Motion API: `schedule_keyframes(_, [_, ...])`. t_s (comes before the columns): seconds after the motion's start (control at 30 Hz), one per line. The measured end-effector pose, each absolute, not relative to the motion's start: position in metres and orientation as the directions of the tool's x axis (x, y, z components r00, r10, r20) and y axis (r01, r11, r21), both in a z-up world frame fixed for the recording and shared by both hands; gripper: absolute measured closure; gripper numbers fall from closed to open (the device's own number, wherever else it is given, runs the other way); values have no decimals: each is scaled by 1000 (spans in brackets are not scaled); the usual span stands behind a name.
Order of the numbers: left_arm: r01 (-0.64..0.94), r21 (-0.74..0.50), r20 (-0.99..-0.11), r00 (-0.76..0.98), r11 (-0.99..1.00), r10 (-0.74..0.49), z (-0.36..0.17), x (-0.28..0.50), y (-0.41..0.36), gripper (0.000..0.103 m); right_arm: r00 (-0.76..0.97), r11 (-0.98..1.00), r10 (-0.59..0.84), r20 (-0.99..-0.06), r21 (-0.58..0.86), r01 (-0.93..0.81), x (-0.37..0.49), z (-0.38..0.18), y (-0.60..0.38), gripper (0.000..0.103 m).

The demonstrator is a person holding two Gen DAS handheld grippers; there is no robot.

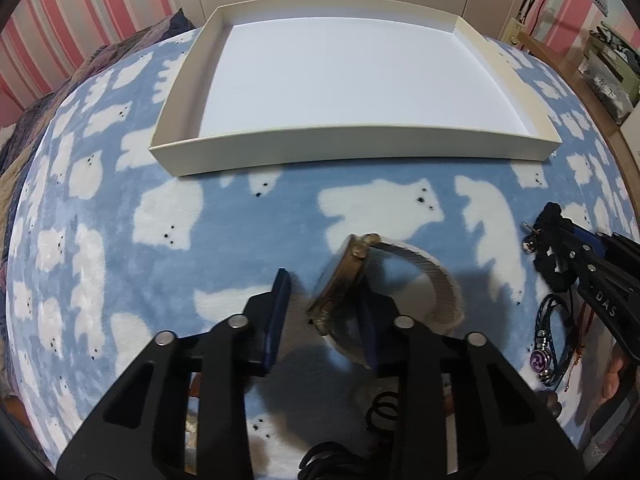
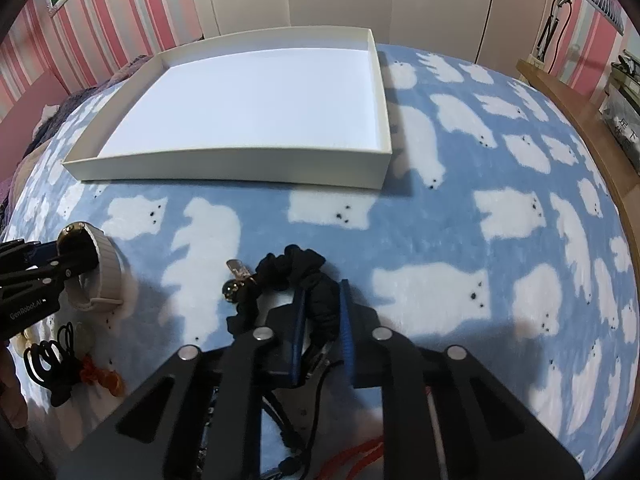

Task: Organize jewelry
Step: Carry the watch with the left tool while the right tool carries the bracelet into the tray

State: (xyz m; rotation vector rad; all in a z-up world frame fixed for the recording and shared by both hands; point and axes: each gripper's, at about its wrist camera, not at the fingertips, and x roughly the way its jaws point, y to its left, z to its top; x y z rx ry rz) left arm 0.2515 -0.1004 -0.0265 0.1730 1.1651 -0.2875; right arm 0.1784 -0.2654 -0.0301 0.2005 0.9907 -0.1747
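Pink-striped walls and a blue fleece blanket (image 1: 248, 240) printed with white bears form the setting; a shallow white tray (image 1: 216, 156) lies on the blanket, well ahead of both tools, its floor bare.

Left wrist view: the left gripper (image 1: 324, 312) has its fingers spread apart. A wristwatch (image 1: 340, 280) with a gold-toned case and pale band stands on edge between them, its case against the right-hand finger and apart from the left-hand one; no grip is yet made. To the tool's right lie a blue cord bracelet (image 1: 548, 344) with a purple charm and the right gripper.

Right wrist view: the right gripper (image 2: 324, 312) has its fingers closed in on a fold of a black scrunchie (image 2: 296, 268), which bears a small metal charm; whether the fabric is lifted or lies on the blanket cannot be told. Black hair ties (image 2: 52, 360) and an orange trinket (image 2: 100, 376) lie to the tool's left, below the watch.

Judged step: pick-up, with nothing yet deposited. Next, the left tool must close on the watch case; each piece must then clear the tray's near wall before release.
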Motion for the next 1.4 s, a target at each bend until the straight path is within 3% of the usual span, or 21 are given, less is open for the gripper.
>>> schedule_keyframes(0.07, [314, -25, -921, 361, 949, -144, -26, 250, -106, 82, 544, 968, -57, -837, 87, 235, 178, -30, -266, 90])
schedule_keyframes(0.37, [297, -49, -922, 355, 954, -157, -26, 249, -103, 84, 581, 967, -54, -812, 102, 232, 178, -21, -267, 92])
schedule_keyframes(0.8, [312, -82, -886, 411, 946, -212, 25, 246, -85, 90, 678, 975, -62, -732, 100, 197, 195, 41, -260, 92])
schedule_keyframes(1.07, [308, -93, -863, 449, 947, -230, 51, 304, -94, 92, 703, 976, -44, -710, 121, 182, 258, 65, -267, 92])
schedule_keyframes(1.4, [278, -57, -853, 485, 959, -191, 48, 404, -116, 92, 676, 963, -81, -733, 118, 243, 350, 56, -291, 92])
